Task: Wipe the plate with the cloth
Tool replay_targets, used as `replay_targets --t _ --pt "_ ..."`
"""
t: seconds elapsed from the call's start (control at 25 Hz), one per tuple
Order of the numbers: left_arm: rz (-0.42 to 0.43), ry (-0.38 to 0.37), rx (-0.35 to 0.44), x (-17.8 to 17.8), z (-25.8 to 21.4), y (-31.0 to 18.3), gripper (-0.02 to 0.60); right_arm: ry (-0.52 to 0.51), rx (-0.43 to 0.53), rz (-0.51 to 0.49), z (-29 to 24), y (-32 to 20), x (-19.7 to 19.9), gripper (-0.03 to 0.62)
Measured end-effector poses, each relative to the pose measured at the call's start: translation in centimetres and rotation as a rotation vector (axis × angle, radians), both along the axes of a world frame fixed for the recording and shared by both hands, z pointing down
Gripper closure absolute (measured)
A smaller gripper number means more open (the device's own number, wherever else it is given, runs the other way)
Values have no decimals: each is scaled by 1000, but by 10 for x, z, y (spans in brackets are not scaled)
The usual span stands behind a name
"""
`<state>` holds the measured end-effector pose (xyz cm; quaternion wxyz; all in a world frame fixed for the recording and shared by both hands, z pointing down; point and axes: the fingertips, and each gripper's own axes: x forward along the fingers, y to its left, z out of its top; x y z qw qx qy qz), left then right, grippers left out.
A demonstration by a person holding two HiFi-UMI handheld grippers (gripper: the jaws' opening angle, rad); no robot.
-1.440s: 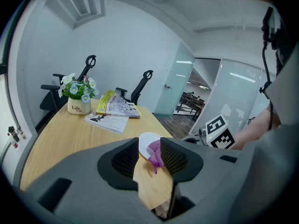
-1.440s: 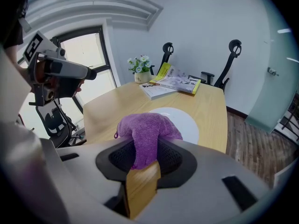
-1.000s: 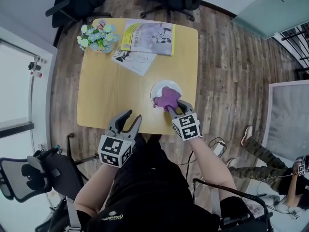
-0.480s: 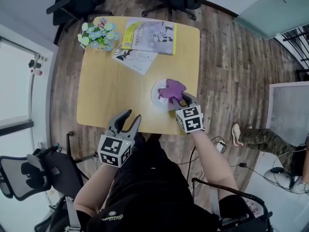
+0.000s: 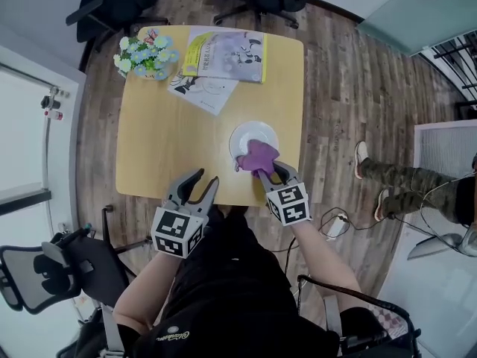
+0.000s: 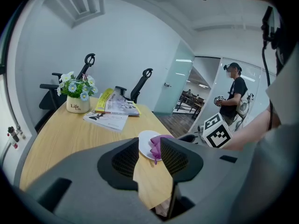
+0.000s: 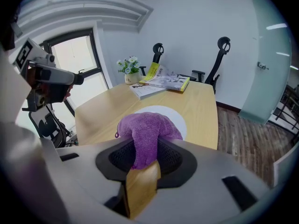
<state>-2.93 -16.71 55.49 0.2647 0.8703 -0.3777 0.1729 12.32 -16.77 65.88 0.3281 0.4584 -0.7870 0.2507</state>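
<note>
A white plate (image 5: 250, 135) lies on the wooden table (image 5: 171, 140) near its front right corner. A purple cloth (image 5: 258, 156) covers the plate's near part, and my right gripper (image 5: 270, 172) is shut on it. In the right gripper view the cloth (image 7: 145, 129) bulges out of the jaws over the plate (image 7: 179, 120). My left gripper (image 5: 200, 187) hovers open at the table's front edge, holding nothing. In the left gripper view the plate (image 6: 146, 141) and cloth (image 6: 156, 145) show between its jaws, farther off.
A flower pot (image 5: 144, 57) stands at the table's far left corner, with a yellow magazine (image 5: 223, 54) and a white booklet (image 5: 203, 89) beside it. Office chairs (image 5: 119, 6) stand beyond the table. A person's legs (image 5: 406, 180) are on the floor at right.
My right gripper has pulled the purple cloth back across the plate toward the near rim, after pushing it farther out half a second ago. The left gripper has stayed put.
</note>
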Motion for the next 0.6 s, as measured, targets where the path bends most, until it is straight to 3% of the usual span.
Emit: replay_targets --t 0.28,0.6 --pt "7 2 2 3 0 0 434 1 -4 1 2 8 2 482" --pt "-4 -1 -1 -2 0 1 434 59 28 35 2 -33 25 482"
